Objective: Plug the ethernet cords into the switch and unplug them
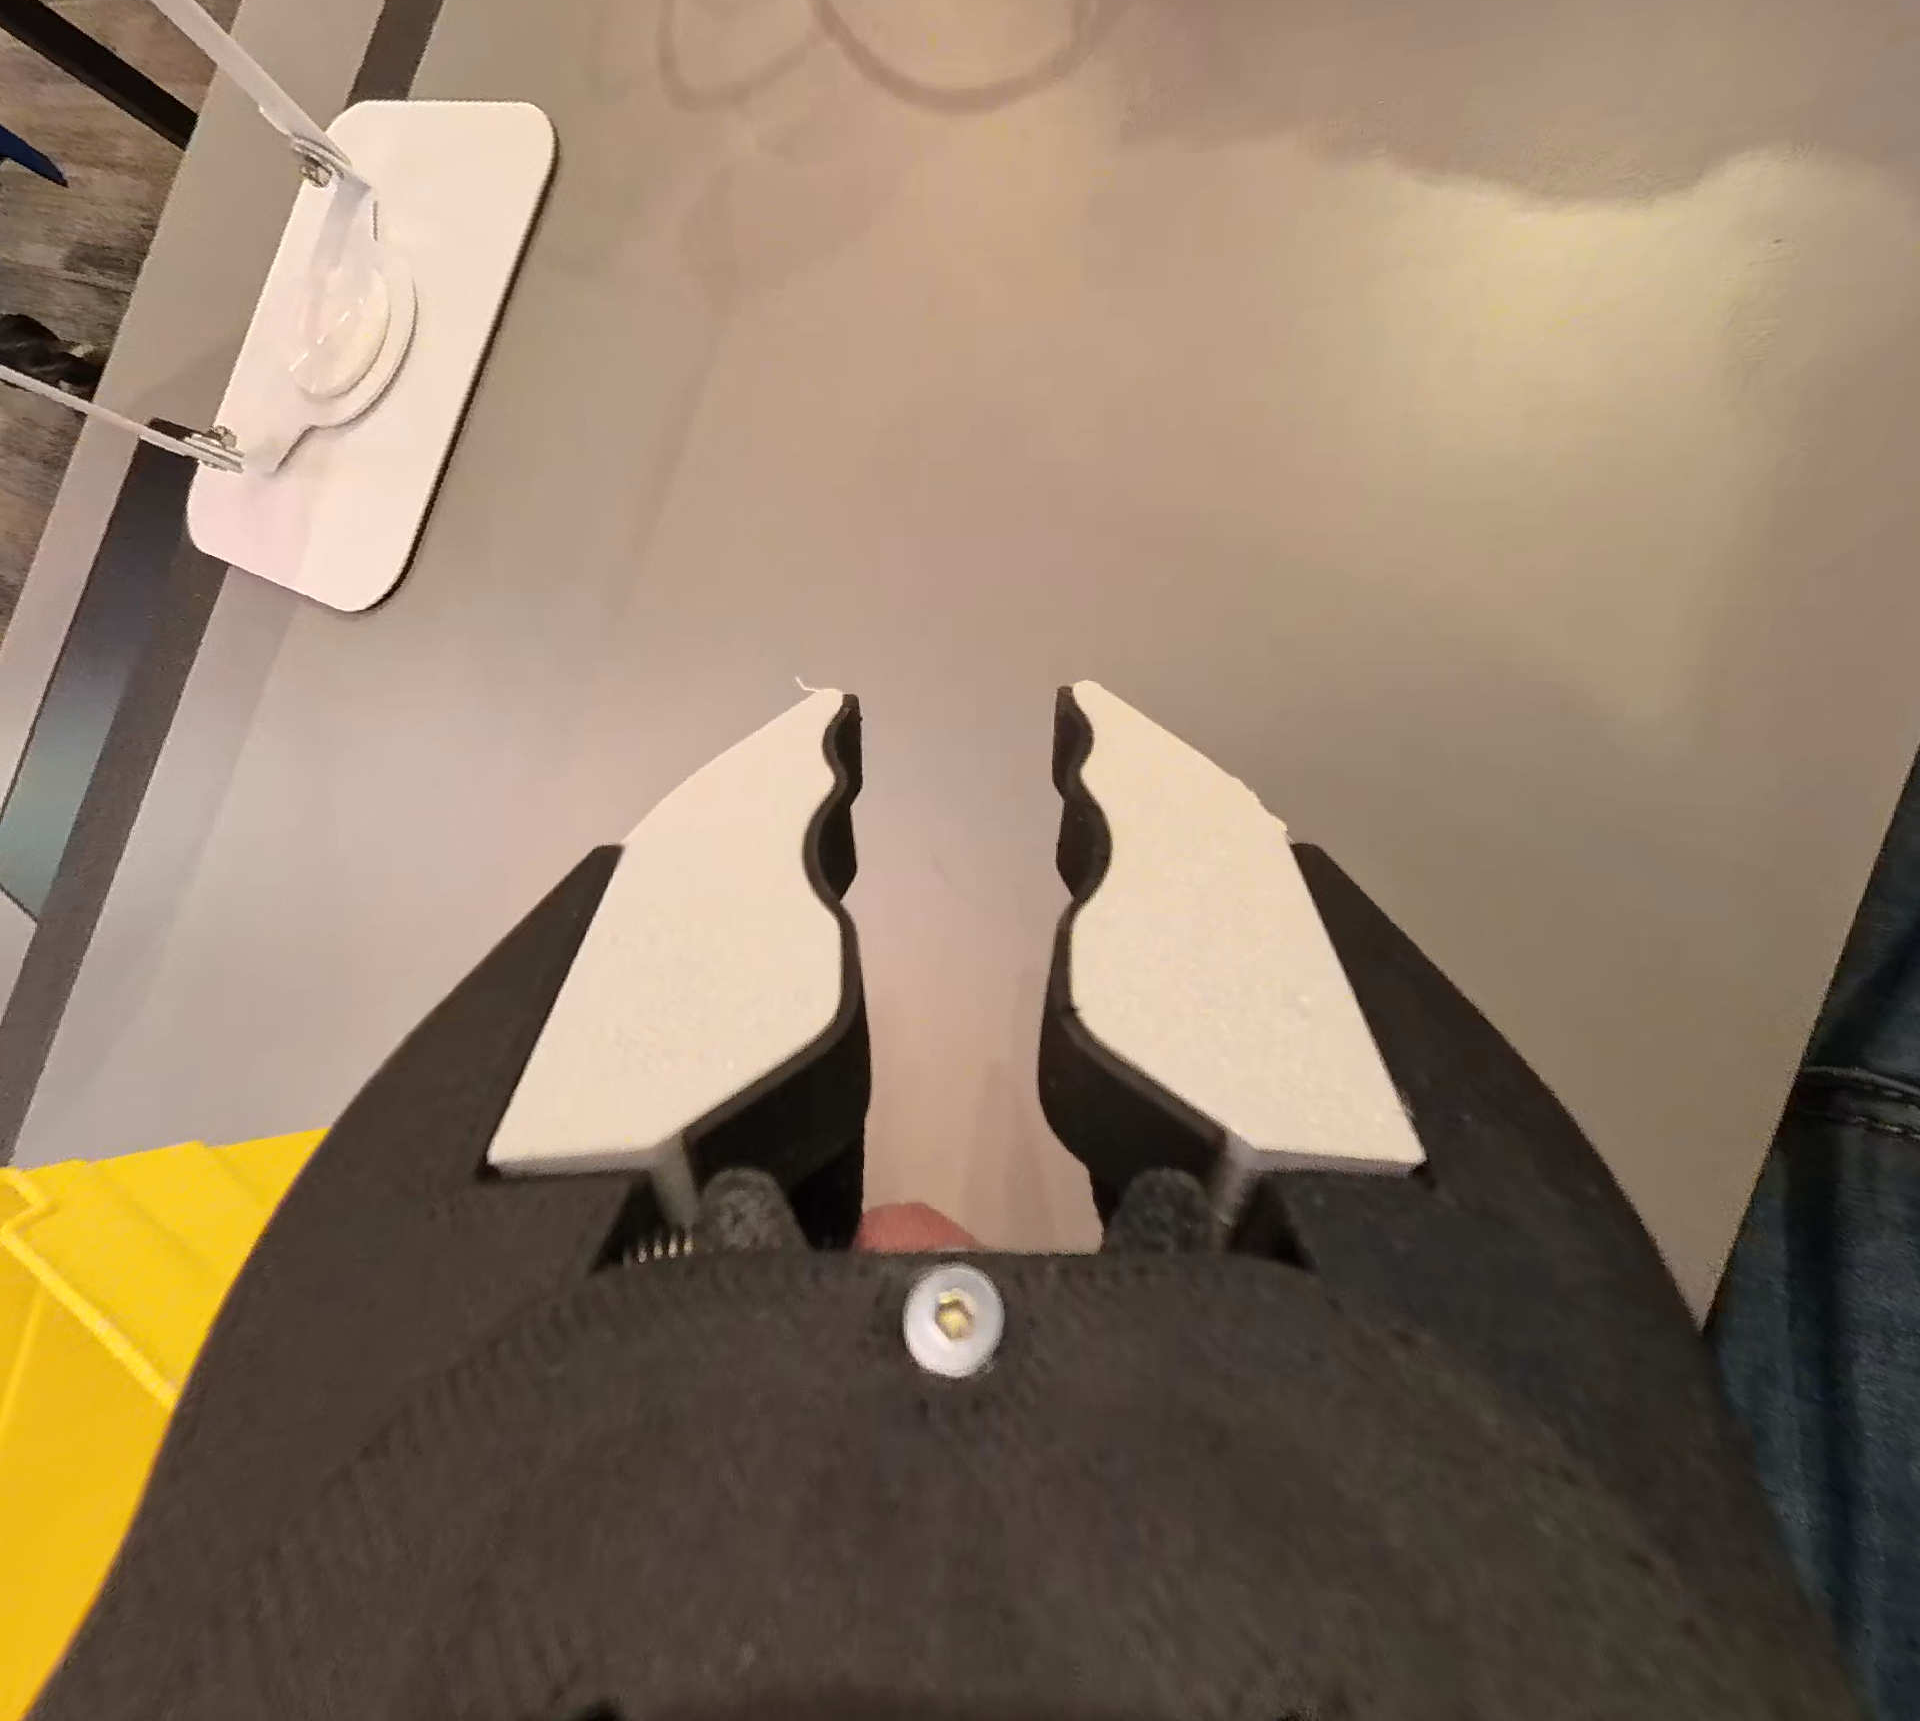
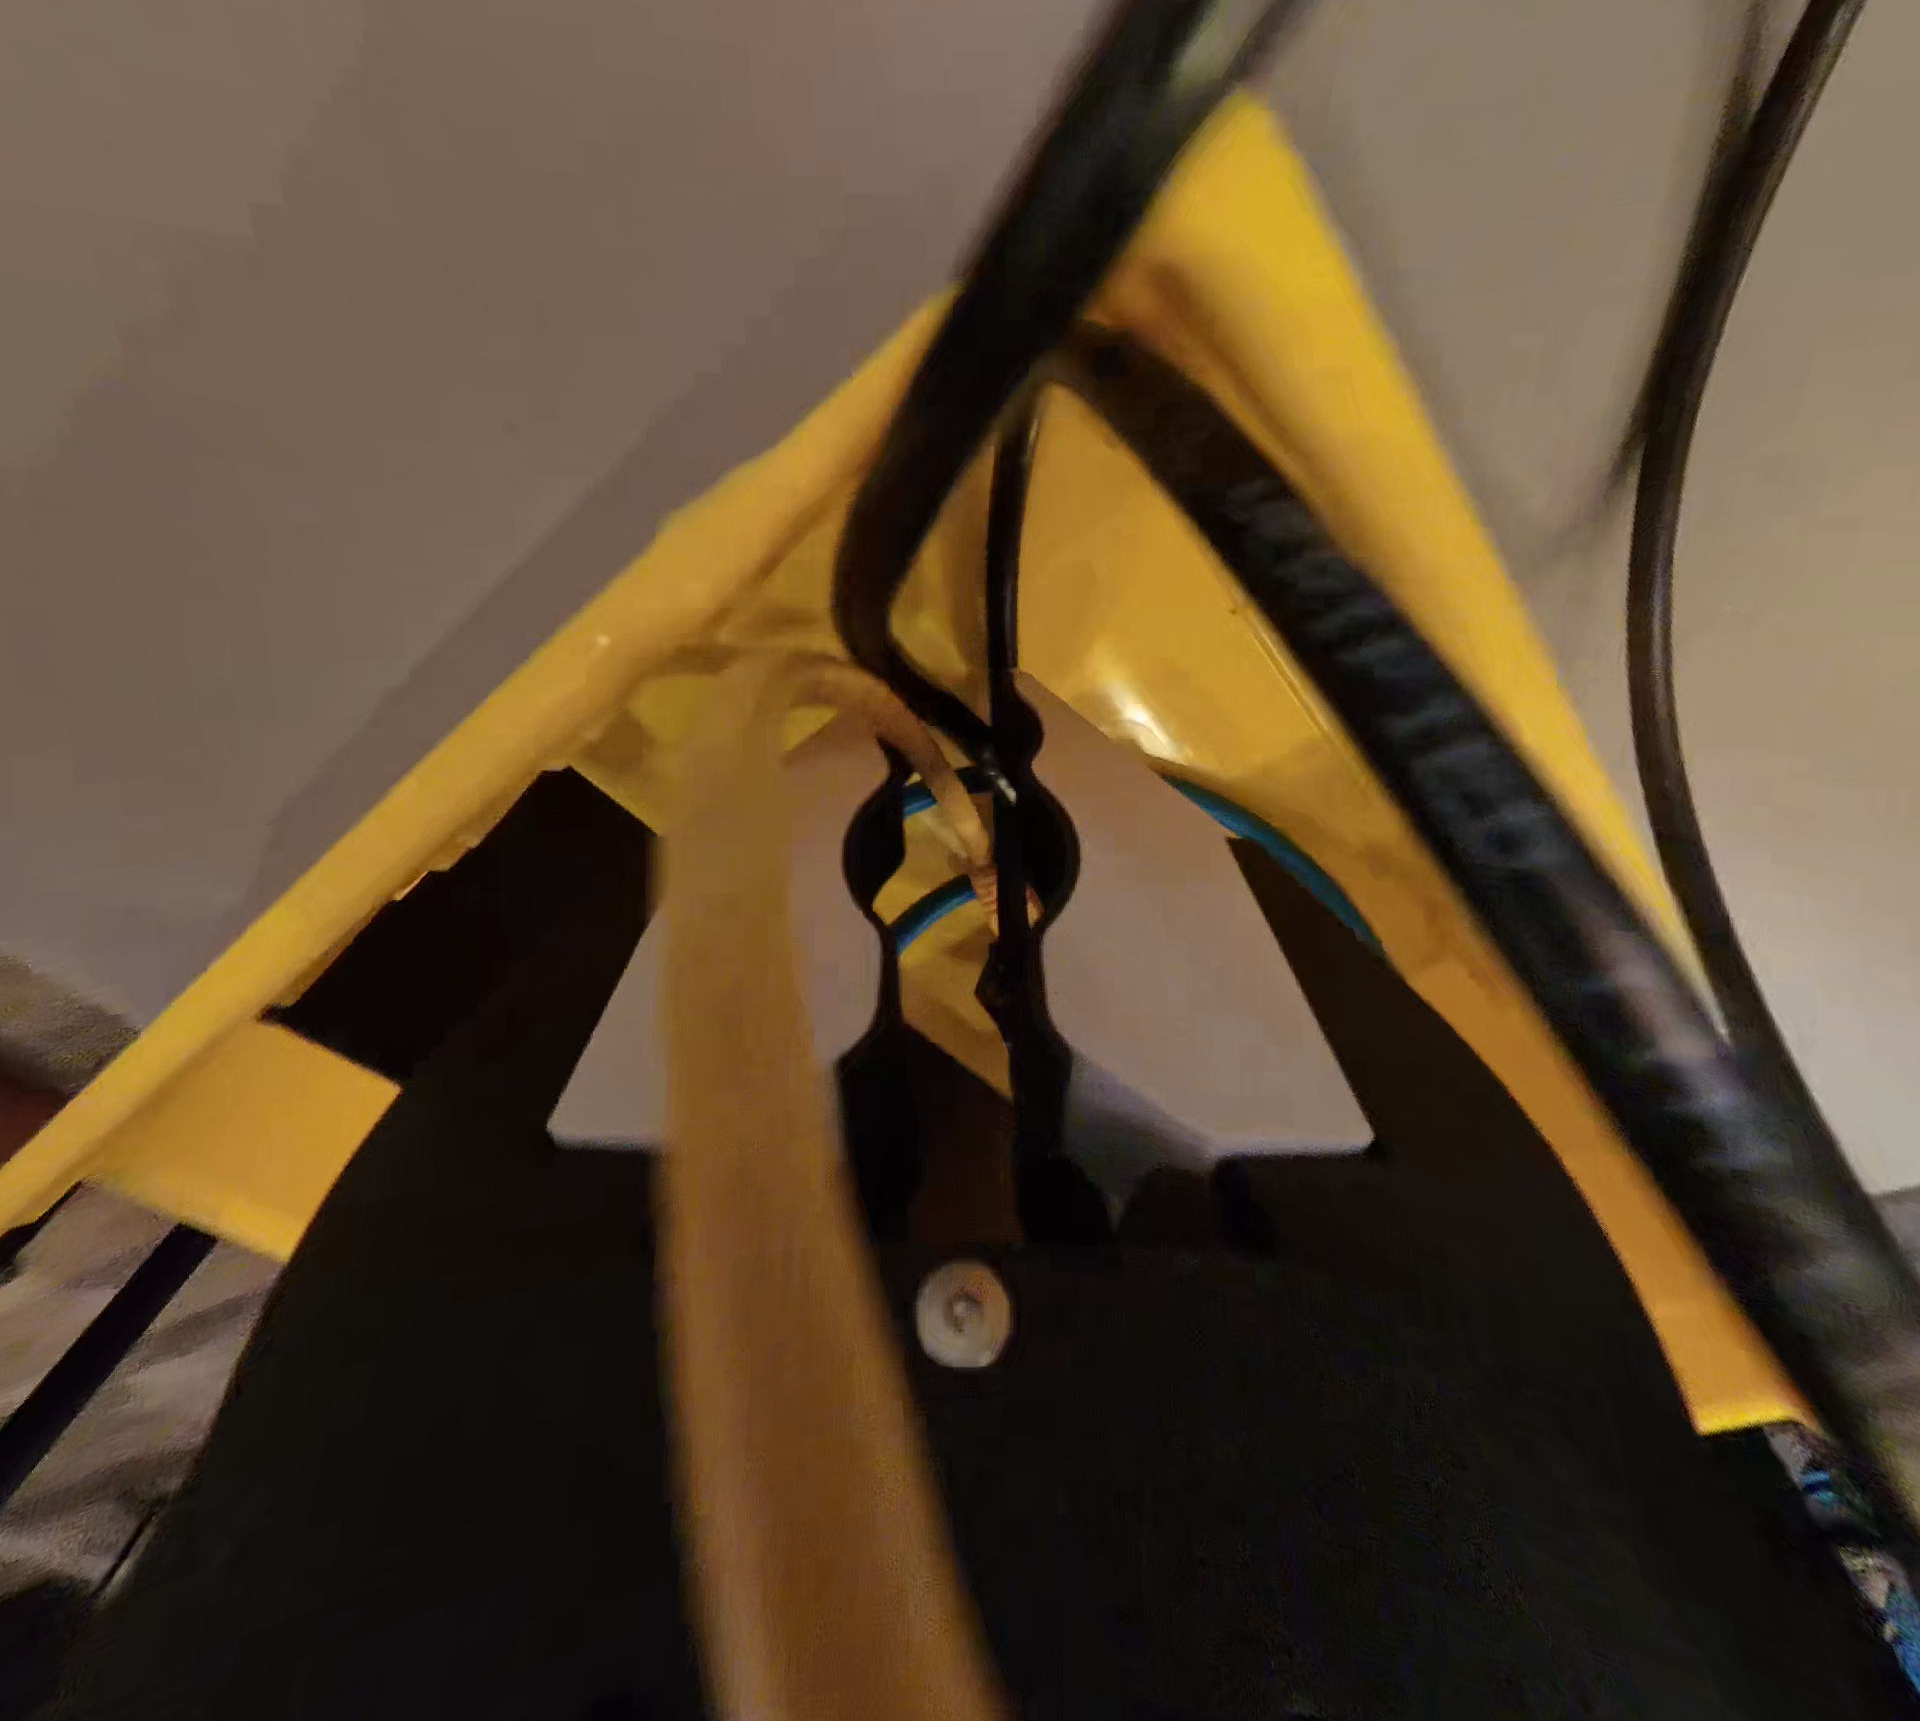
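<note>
None of the plugging looks done yet, as far as I can judge: no switch shows in either view, and the left claw [image 1: 958,715] hangs spread and empty over the bare grey surface [image 1: 1247,424], near a white plate [image 1: 416,341] at its edge. The right claw [image 2: 961,798] is pressed together inside a yellow bin [image 2: 1247,528], apparently pinching a thin black cord [image 2: 1003,632] among thicker black cords [image 2: 1403,684] and a tan one [image 2: 758,1048], though blur hides the connector. Fetching, plugging in and unplugging all seem left.
</note>
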